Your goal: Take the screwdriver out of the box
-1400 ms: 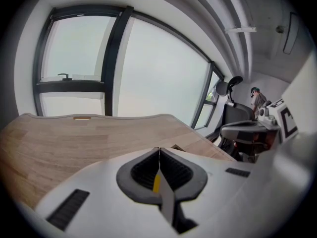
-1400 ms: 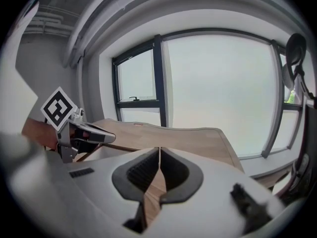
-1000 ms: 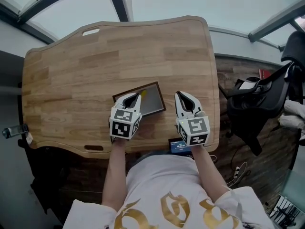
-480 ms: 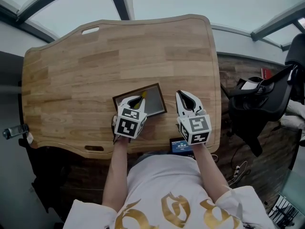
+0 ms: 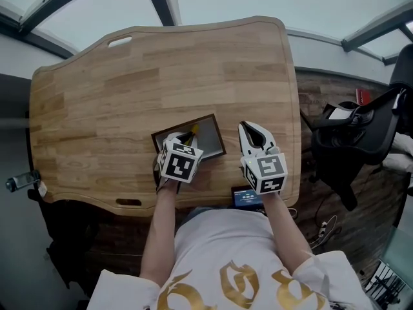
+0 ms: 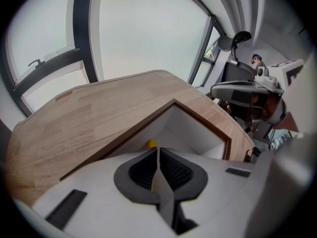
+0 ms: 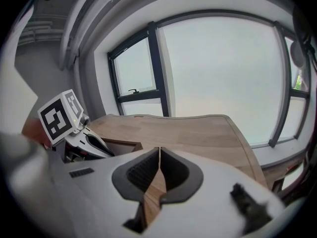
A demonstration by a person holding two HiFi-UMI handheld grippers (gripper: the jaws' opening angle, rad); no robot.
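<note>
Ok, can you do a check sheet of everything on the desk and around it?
Surface: wooden table.
Job's things: box near the front edge; yellow screwdriver inside it.
Clutter: small blue-screened device at the front edge.
Grippers: left gripper shut, tipped down over the box, contact with the screwdriver unclear; right gripper shut, empty, beside the box.
Cables: what looks like one on the floor, right.
Surroundings: windows; black equipment.

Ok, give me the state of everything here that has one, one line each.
box: open, no lid, flat on the table.
screwdriver: in the box, only a yellow end showing.
left gripper: shut, nothing held, tipped down over the box.
right gripper: shut, empty, over the table beside the box.
</note>
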